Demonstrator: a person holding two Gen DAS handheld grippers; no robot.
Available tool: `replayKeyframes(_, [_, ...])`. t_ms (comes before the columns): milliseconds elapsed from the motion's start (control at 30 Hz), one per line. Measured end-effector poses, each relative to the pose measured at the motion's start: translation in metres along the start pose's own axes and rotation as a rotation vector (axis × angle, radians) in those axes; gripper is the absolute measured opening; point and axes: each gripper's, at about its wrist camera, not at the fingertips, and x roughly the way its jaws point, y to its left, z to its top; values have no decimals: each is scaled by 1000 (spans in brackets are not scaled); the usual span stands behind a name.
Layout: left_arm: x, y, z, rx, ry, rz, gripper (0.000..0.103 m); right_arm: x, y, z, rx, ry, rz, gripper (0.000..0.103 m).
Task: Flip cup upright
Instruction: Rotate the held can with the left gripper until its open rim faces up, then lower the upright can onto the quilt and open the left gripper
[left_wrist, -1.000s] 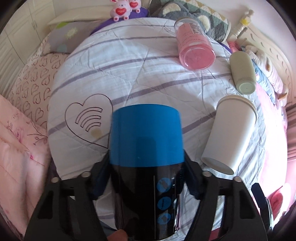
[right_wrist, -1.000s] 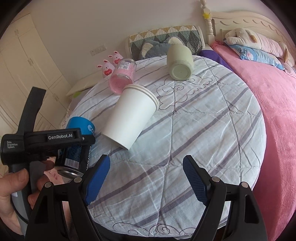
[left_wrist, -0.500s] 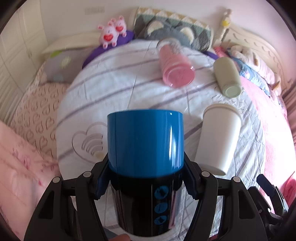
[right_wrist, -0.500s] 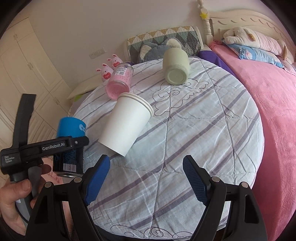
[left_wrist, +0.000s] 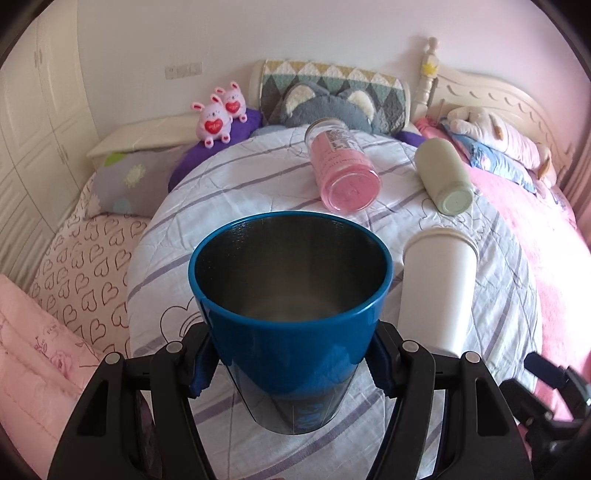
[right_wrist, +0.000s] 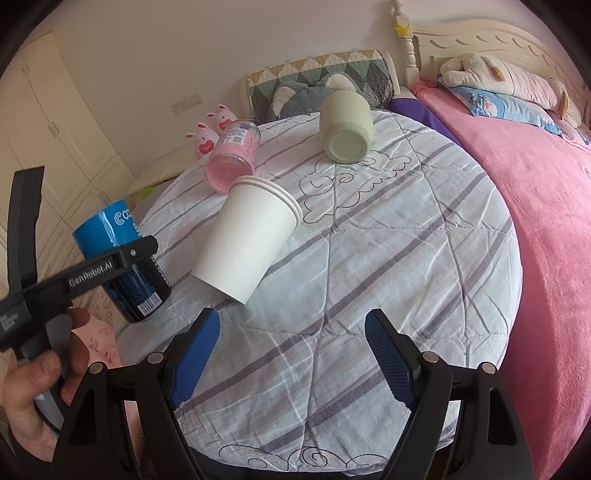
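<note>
My left gripper is shut on a blue and black metal cup. The cup's open mouth now faces up, showing its steel inside. In the right wrist view the same cup is nearly upright, held above the left edge of the round striped cushion. My right gripper is open and empty above the cushion's near side.
A white paper cup lies on its side on the cushion. A pink glass jar and a pale green cup lie on their sides farther back. Pillows and plush toys line the back; a pink blanket is to the right.
My left gripper has tilted the blue cup from mouth-away to mouth-up, so its inside now shows. The right gripper has stayed open and almost still.
</note>
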Motion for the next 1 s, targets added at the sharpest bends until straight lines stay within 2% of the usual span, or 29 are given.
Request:
replayKeyframes(167, [-11, 0, 8, 20, -87, -15, 68, -3, 3, 0, -5, -3, -23, 82])
replayKeyframes(267, [-24, 3, 24, 26, -207, -5, 68, -5, 5, 1, -6, -9, -31, 82])
replayKeyframes(400, [-21, 6, 14, 26, -328, -17, 68, -5, 9, -3, -4, -6, -40, 82])
replayKeyframes(567, [7, 6, -27, 34, -317, -41, 68, -3, 14, -14, -26, 21, -67, 82])
replayKeyframes(667, [-2, -2, -43, 95, -383, -24, 68, -4, 15, -20, -31, 29, -91, 82])
replayKeyframes(1000, [-8, -1, -49, 128, -387, -41, 68, -13, 31, -27, -50, 15, -98, 82])
